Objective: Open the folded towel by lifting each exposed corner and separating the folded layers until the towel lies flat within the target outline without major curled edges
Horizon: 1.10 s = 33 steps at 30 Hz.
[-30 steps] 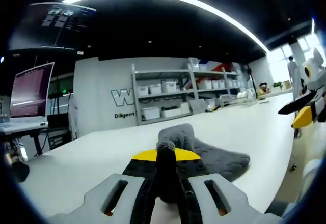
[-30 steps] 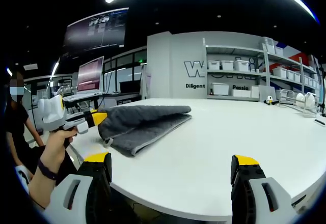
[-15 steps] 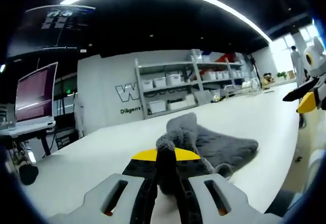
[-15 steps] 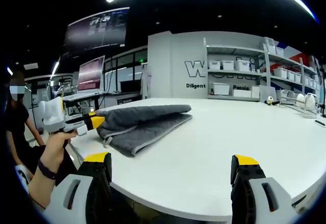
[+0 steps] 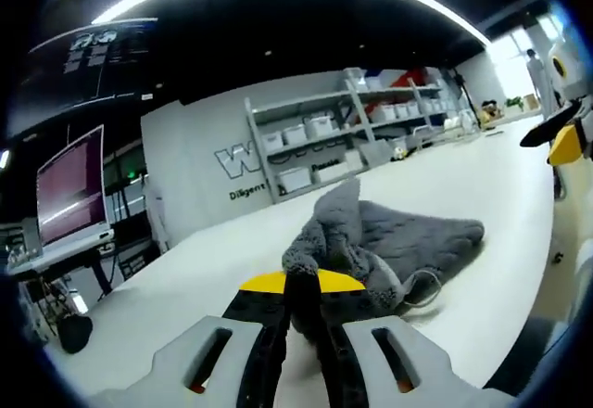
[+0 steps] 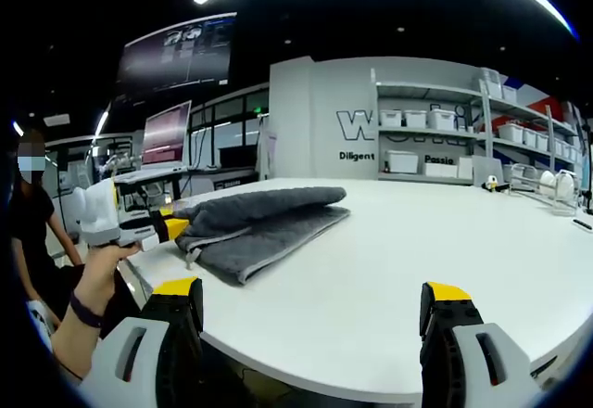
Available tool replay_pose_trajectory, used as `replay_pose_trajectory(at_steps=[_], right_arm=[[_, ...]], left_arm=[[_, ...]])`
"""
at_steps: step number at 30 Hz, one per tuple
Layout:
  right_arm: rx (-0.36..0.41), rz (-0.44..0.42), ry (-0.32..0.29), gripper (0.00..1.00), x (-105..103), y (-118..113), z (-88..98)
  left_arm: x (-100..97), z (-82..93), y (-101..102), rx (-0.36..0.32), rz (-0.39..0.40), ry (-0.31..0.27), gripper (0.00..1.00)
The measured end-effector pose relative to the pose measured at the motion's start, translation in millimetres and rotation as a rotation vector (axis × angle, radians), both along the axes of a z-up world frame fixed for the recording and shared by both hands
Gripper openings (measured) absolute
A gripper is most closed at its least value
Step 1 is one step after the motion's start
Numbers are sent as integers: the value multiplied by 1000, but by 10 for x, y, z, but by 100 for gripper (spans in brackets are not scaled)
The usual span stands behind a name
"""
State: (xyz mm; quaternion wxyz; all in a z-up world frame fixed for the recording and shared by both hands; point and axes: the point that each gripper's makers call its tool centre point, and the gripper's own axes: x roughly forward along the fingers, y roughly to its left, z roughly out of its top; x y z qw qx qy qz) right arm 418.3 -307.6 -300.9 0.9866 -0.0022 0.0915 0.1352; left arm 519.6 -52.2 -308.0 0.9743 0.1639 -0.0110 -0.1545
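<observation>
At the towel's near-left corner, seen from the right gripper view, the left gripper (image 6: 171,227) is clamped on grey cloth, held by a hand (image 6: 93,283) just off the bench (image 6: 389,269) edge. The left gripper view shows the same hold close up: both jaws pressed together on a bunched fold of the towel (image 5: 389,246), the pinched corner raised off the bench and the upper layer rising into a peak behind it.

From that corner the towel (image 6: 259,223) runs rightward and away across the bench, its long axis heading toward the shelving (image 6: 482,139) on the far wall. It is folded, the top layer parted from the lower one along the near edge, where a dark gap shows between them.

Right of the towel lies a wide stretch of bare bench, the room into which the upper layer could be carried. I judge the coming move to be a peel of the lifted corner up and over toward that open side, since the fold seems to hinge along the far edge.

Farther right, the right gripper (image 6: 310,301) hangs off the bench's near edge with its jaws spread wide and nothing between them, well apart from the towel. The left gripper is clearly nearer.
</observation>
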Motion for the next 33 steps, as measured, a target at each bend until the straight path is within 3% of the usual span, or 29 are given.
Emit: replay_pose_trajectory(at_steps=[9,20,33], right_arm=[[0,1,-1,99,4,-3,9],[-4,7,0,99,9,22,18],[-13,16,0,99,11,61,30]], left_arm=[[15,-85,40,59,23,28,8],[19,-152,75,31,15,73,7],[16,-170,83,25,8,84,7]])
